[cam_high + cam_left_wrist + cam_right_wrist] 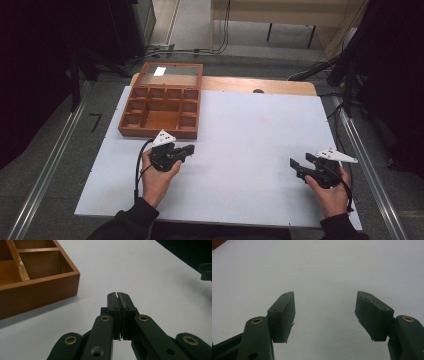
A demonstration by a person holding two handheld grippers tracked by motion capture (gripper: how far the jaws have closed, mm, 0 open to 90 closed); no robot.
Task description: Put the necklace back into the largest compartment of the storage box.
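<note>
Tongs first: we see left tongs point(189, 150) pressed together, right tongs point(301, 162) apart, both empty; we should approach the wooden box point(161, 105) slowly.

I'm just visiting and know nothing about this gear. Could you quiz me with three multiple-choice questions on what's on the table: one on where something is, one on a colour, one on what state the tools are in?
1. Where does the wooden box sit on the white table?
A. far left part
B. near right corner
C. dead centre

2. What colour is the box?
A. blue
B. reddish brown
C. white

3. How do the two grippers stand?
A. both open
B. left gripper shut, right gripper open
C. left open, right shut

Answers:
1 A: in the high view the box lies at the far left, ahead of the left hand.
2 B: its walls and dividers are reddish-brown wood.
3 B: the left gripper view has its jaws pressed together on nothing; the right gripper view has a wide gap between its jaws.
</note>
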